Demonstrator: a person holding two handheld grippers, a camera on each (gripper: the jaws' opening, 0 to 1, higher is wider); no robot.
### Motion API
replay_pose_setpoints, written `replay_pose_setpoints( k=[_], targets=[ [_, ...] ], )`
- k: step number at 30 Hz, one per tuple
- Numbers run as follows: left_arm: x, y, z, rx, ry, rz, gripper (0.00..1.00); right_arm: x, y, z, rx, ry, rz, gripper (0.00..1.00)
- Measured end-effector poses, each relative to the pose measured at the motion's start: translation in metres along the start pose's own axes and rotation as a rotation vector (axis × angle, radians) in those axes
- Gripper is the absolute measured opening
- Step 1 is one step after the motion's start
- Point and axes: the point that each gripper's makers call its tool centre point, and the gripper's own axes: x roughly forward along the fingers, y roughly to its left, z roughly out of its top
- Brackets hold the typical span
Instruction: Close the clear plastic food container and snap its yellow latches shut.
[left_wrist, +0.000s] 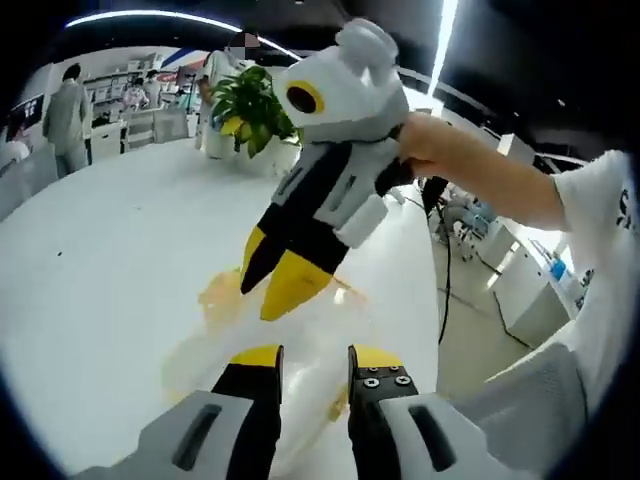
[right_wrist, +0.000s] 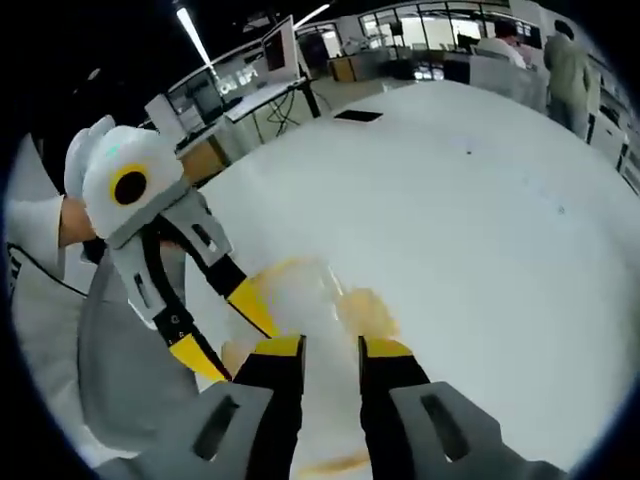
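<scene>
Left gripper (left_wrist: 312, 352) and right gripper (right_wrist: 331, 345) are hovering with jaws parted; a hand (left_wrist: 432, 145) is gripping the right one.

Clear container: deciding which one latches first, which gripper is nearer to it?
Too close to call: left gripper tips overlap the container's near edge, right gripper tips meet its far edge.

We see a white table (left_wrist: 90, 290) | a leafy plant (left_wrist: 250, 105) at its far edge | people (left_wrist: 68, 115) standing beyond | desks (right_wrist: 260, 95) with a monitor (right_wrist: 280, 45)
</scene>
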Motion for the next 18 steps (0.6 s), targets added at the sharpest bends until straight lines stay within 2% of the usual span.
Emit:
replay_pose_setpoints(
  k=[3,5,8,9,11,13,15,18],
  targets=[
    [-0.003,-0.009,-0.005,0.007,0.021,-0.026,0.18,0.003,-0.002,0.001,-0.003,0.009,0.002,0.19],
    [-0.005,-0.012,-0.014,0.058,0.07,-0.038,0.18,0.005,-0.005,0.003,0.0,0.009,0.007,0.2],
    [-0.008,-0.011,-0.028,0.147,0.133,-0.023,0.19,0.007,-0.006,0.002,0.006,0.016,0.012,0.22],
    [-0.009,-0.012,-0.024,0.155,0.091,-0.024,0.2,0.008,-0.005,0.001,0.004,0.022,0.014,0.22],
    [-0.011,-0.014,-0.026,0.151,0.11,-0.041,0.22,0.008,-0.004,-0.001,-0.004,0.035,0.024,0.24],
    [-0.01,-0.023,-0.021,0.216,0.075,-0.104,0.33,0.008,-0.003,-0.002,-0.01,0.041,0.034,0.25],
    [-0.009,-0.019,-0.018,0.29,0.076,-0.078,0.44,0.008,-0.003,-0.003,-0.01,0.049,0.042,0.27],
    [-0.006,-0.008,-0.02,0.468,0.133,-0.02,0.44,0.009,-0.005,-0.004,-0.007,0.067,0.05,0.3]
  ],
)
